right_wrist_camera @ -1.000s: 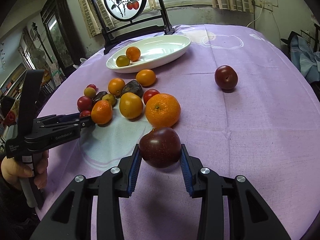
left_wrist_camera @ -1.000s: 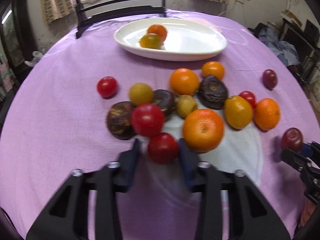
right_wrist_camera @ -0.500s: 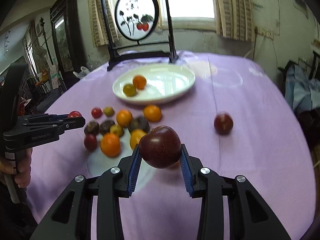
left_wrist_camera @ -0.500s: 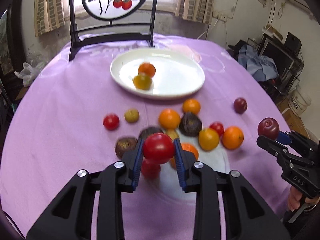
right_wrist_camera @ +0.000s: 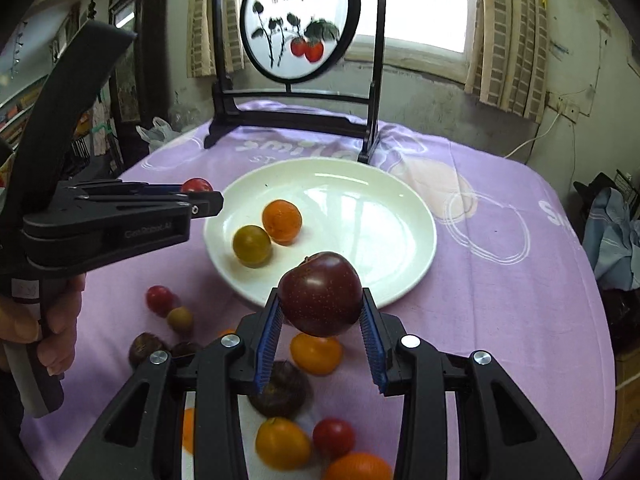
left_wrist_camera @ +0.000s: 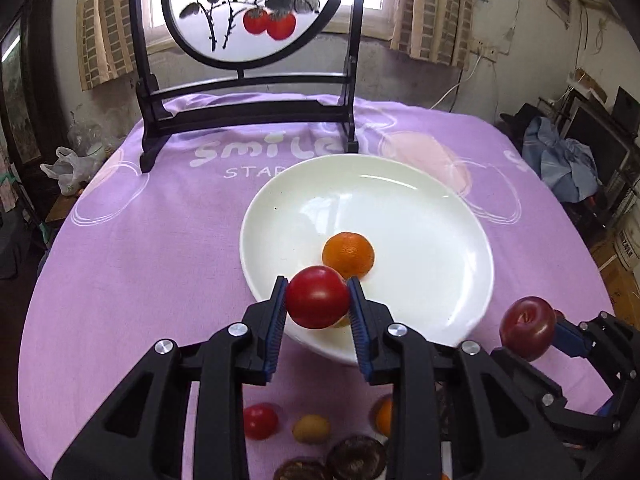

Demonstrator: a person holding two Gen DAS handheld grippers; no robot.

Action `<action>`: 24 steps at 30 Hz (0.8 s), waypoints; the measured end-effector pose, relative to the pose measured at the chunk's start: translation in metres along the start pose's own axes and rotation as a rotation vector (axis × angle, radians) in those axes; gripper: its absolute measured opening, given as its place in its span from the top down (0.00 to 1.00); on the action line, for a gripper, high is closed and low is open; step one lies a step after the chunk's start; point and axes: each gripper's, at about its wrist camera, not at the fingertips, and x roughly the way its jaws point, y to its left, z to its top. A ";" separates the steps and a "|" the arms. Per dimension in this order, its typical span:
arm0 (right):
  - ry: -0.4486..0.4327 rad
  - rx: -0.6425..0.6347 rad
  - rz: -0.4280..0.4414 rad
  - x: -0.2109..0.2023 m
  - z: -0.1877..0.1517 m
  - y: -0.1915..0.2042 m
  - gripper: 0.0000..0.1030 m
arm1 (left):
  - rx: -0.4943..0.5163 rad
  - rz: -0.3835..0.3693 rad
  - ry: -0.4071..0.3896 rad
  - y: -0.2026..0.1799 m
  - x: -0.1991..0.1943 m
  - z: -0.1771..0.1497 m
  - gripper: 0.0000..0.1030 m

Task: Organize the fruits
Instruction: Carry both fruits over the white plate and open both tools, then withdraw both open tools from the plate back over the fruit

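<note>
My left gripper (left_wrist_camera: pixel 318 298) is shut on a red tomato (left_wrist_camera: pixel 316 296) and holds it in the air over the near rim of the white plate (left_wrist_camera: pixel 432 216). My right gripper (right_wrist_camera: pixel 320 296) is shut on a dark red plum (right_wrist_camera: pixel 320 292) and holds it above the plate's near edge (right_wrist_camera: pixel 400 296). An orange (right_wrist_camera: pixel 281 221) and a yellow-green fruit (right_wrist_camera: pixel 252 245) lie in the plate. In the left wrist view the orange (left_wrist_camera: pixel 348 254) shows, and the yellow-green fruit is mostly hidden behind the tomato. The plum in the right gripper also shows in the left wrist view (left_wrist_camera: pixel 528 332).
Several loose fruits lie on the purple tablecloth (right_wrist_camera: pixel 500 280) in front of the plate: red tomatoes (right_wrist_camera: pixel 159 300), oranges (right_wrist_camera: pixel 316 352) and dark wrinkled fruits (right_wrist_camera: pixel 282 390). A black-framed round screen (left_wrist_camera: pixel 248 12) stands behind the plate. The table edge drops off at right.
Both grippers have lifted their fruit off the table and carried it forward to the plate. The fruit pile now lies below and behind the fingers.
</note>
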 end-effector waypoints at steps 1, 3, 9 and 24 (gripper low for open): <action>0.014 -0.001 -0.001 0.008 0.001 0.001 0.62 | -0.004 0.008 0.019 0.001 0.012 0.003 0.72; 0.046 -0.004 -0.010 0.024 0.003 0.000 0.62 | -0.010 0.013 0.040 0.002 0.029 0.006 0.72; 0.110 0.006 -0.014 0.055 0.005 -0.003 0.60 | -0.067 0.019 0.091 0.011 0.067 0.014 0.65; 0.049 0.063 0.018 -0.004 -0.028 -0.009 0.39 | -0.114 0.016 0.036 0.011 -0.005 -0.023 0.18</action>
